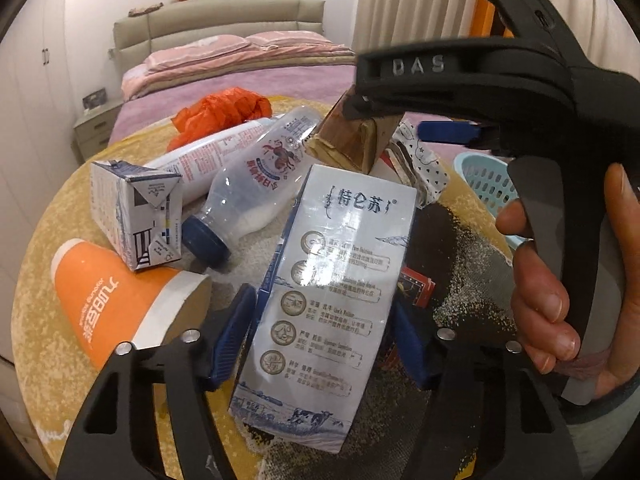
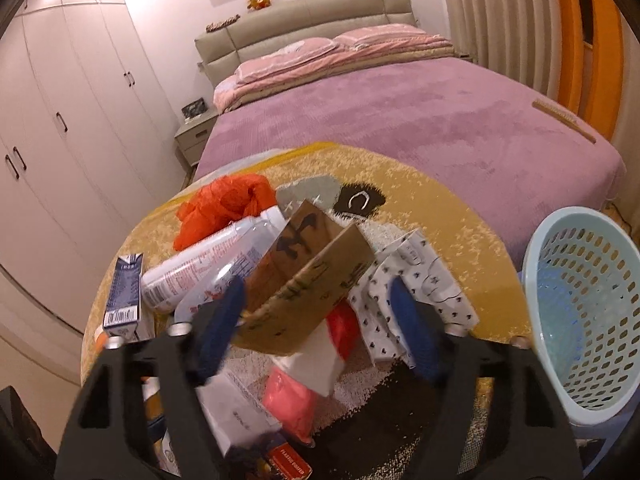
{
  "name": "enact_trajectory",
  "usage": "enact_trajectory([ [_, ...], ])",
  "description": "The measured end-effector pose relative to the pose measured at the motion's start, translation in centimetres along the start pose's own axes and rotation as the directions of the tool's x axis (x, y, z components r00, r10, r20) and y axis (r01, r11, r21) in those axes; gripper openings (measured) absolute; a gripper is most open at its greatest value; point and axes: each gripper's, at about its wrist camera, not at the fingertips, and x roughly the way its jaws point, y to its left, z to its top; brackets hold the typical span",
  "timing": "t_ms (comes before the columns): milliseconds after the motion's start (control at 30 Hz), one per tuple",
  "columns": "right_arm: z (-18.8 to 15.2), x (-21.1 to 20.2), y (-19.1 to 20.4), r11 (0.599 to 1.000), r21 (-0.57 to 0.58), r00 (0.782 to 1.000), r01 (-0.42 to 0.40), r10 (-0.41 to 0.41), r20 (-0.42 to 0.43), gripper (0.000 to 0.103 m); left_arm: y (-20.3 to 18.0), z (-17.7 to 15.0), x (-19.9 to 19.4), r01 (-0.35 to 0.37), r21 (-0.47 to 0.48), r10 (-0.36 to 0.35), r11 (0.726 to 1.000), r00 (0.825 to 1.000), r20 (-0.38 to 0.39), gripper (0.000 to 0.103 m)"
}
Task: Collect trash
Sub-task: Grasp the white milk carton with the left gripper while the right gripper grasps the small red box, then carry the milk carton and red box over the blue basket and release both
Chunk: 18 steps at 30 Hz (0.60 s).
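Note:
In the left wrist view my left gripper stands open around a tall white-and-blue milk carton; its blue pads are apart from the carton's sides. Behind it lie a clear bottle with a blue cap, a small carton, an orange cup and a brown cardboard piece. My right gripper shows there above the cardboard. In the right wrist view my right gripper is open around the cardboard piece, with a patterned white wrapper to its right.
The trash lies on a round yellow rug at the foot of a purple bed. A light blue perforated basket stands at the right. An orange plastic bag and a white spray can lie at the back left.

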Motion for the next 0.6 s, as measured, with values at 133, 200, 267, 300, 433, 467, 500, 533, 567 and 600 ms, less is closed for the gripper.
enact_trajectory([
  [133, -0.2, -0.1, -0.2, 1.0, -0.007, 1.0, -0.008, 0.008, -0.009, 0.025, -0.2, -0.1, -0.5, -0.015, -0.002, 0.015, 1.0, 1.0, 0.022, 0.06],
  [200, -0.4, -0.2, -0.5, 1.0, -0.001, 1.0, -0.02, 0.02, -0.013, 0.016, -0.3, -0.1, -1.0, -0.009, -0.008, 0.009, 1.0, 0.999, 0.04, 0.06],
  [267, -0.4, -0.6, -0.8, 0.999, 0.002, 0.999, -0.034, 0.034, 0.003, 0.01, -0.4, 0.0, -1.6, -0.003, -0.012, 0.004, 1.0, 0.998, 0.059, 0.06],
  [300, -0.5, -0.9, -0.9, 0.999, 0.002, 0.999, -0.041, 0.041, 0.015, 0.006, -0.5, 0.0, -1.7, -0.004, -0.013, 0.005, 1.0, 0.998, 0.067, 0.06],
  [433, -0.2, -2.7, -1.1, 0.998, -0.006, 0.995, -0.058, 0.059, 0.078, 0.003, -0.8, 0.4, -2.6, -0.007, -0.023, 0.01, 1.0, 0.995, 0.099, 0.06],
  [467, -0.1, -3.0, -1.1, 0.998, -0.013, 0.994, -0.058, 0.059, 0.087, 0.003, -0.8, 0.5, -2.9, -0.007, -0.026, 0.01, 1.0, 0.994, 0.111, 0.06],
  [500, 0.0, -3.4, -1.0, 0.998, -0.023, 0.994, -0.056, 0.058, 0.095, 0.003, -0.9, 0.6, -3.0, -0.006, -0.026, 0.009, 1.0, 0.993, 0.119, 0.06],
  [533, 0.0, -3.6, -1.1, 0.998, -0.027, 0.994, -0.057, 0.059, 0.097, 0.003, -1.0, 0.7, -3.2, -0.008, -0.026, 0.011, 1.0, 0.992, 0.127, 0.06],
  [567, 0.1, -3.7, -1.1, 0.998, -0.03, 0.993, -0.062, 0.065, 0.095, 0.003, -1.0, 0.7, -3.4, -0.014, -0.027, 0.018, 1.0, 0.991, 0.133, 0.06],
  [600, 0.2, -3.9, -1.2, 0.996, -0.029, 0.992, -0.083, 0.085, 0.089, 0.003, -1.0, 0.6, -3.6, -0.02, -0.03, 0.024, 0.999, 0.99, 0.139, 0.06],
])
